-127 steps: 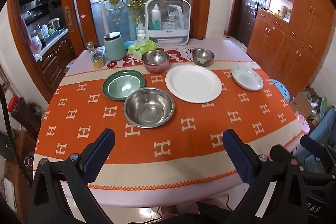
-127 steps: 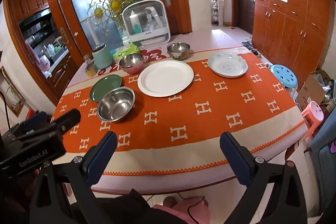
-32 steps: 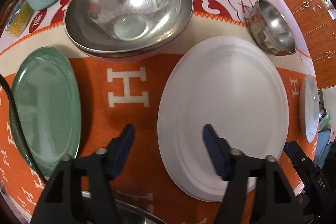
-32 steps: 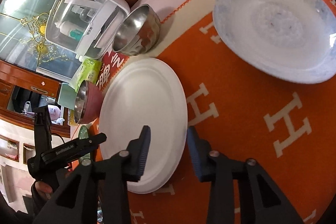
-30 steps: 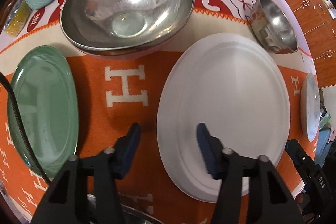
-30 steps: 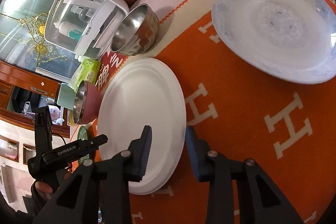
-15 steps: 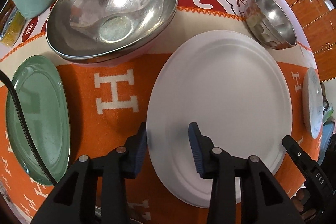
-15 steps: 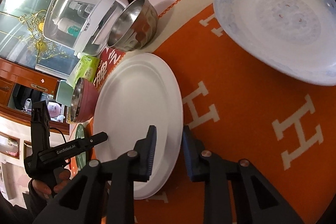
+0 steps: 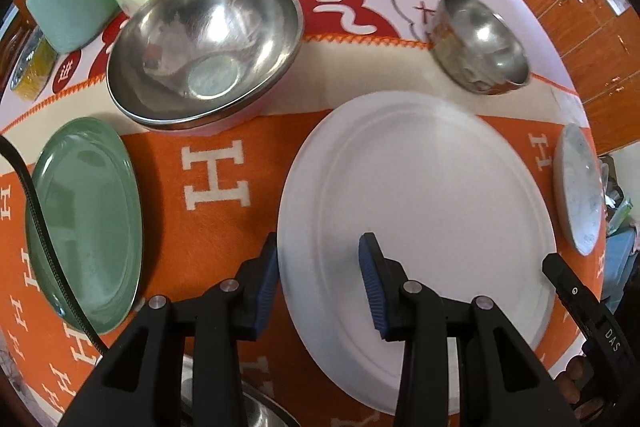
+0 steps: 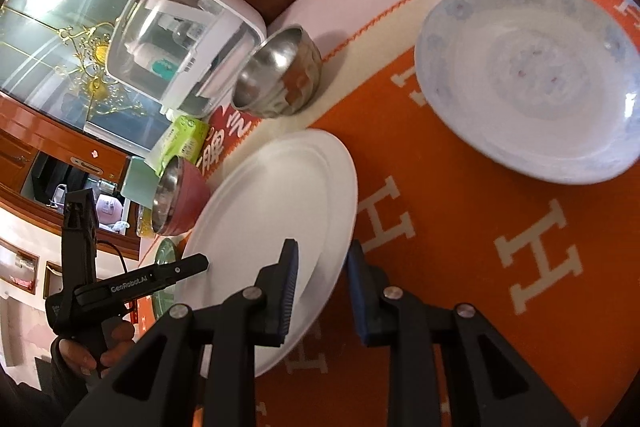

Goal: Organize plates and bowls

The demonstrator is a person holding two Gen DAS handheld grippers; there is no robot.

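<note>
Two grippers straddle opposite edges of the plain white plate: the left gripper and the right gripper, jaws narrowed but not clamped. Only the left view shows the whole green plate, left of the white plate. Three plates and two steel bowls show fully: the large bowl and small bowl behind it, the patterned plate to its right.
</note>
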